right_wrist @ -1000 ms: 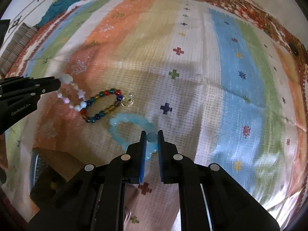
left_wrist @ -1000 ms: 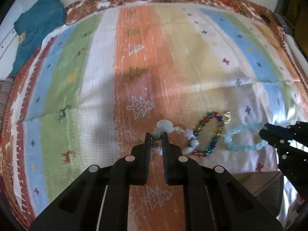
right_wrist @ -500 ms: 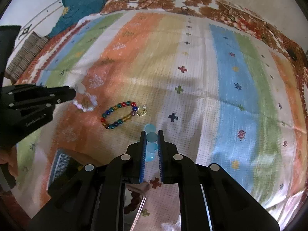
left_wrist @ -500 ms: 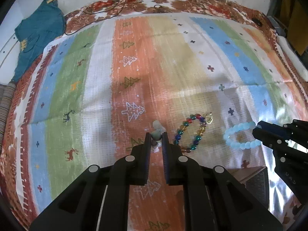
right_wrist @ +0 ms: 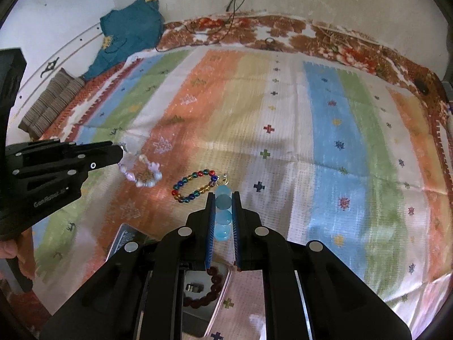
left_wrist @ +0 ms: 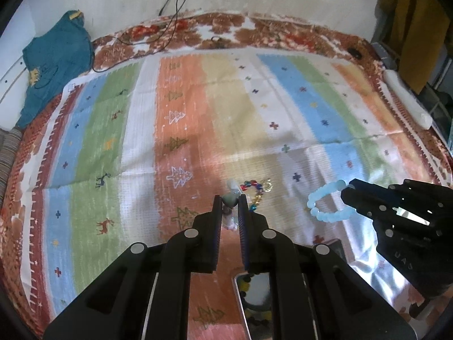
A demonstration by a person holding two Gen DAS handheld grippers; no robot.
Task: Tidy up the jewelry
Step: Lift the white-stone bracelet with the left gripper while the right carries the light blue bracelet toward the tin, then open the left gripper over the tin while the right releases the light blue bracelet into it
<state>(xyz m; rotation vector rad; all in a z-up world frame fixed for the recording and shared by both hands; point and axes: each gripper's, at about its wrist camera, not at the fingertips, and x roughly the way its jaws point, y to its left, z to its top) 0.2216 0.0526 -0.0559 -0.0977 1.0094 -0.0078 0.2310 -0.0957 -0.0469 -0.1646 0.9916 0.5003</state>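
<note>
My left gripper [left_wrist: 230, 200] is shut on a pale bracelet of white and lilac beads [right_wrist: 141, 173], which hangs below its tips above the striped cloth. A light blue bead bracelet [left_wrist: 325, 205] dangles from my right gripper [right_wrist: 222, 198], which is shut on it; its beads [right_wrist: 221, 212] show between the blue pads. A multicoloured bead bracelet with a gold charm [right_wrist: 195, 185] lies on the cloth between the two grippers. Under the grippers sits a shiny metal tray [right_wrist: 215, 306] with a dark red bead bracelet [right_wrist: 213, 286] in it.
A striped, patterned cloth [left_wrist: 198, 113] covers the bed. A teal garment [left_wrist: 51, 65] lies at the far left corner, with a black cable [left_wrist: 170, 11] running down the wall. A striped cushion [right_wrist: 48, 104] sits at the left edge. A person's hand [right_wrist: 8, 252] holds the left gripper.
Both grippers have risen from the cloth, each lifting its bracelet off it. The multicoloured bracelet stays lying on the cloth. The metal tray has come into view below.
</note>
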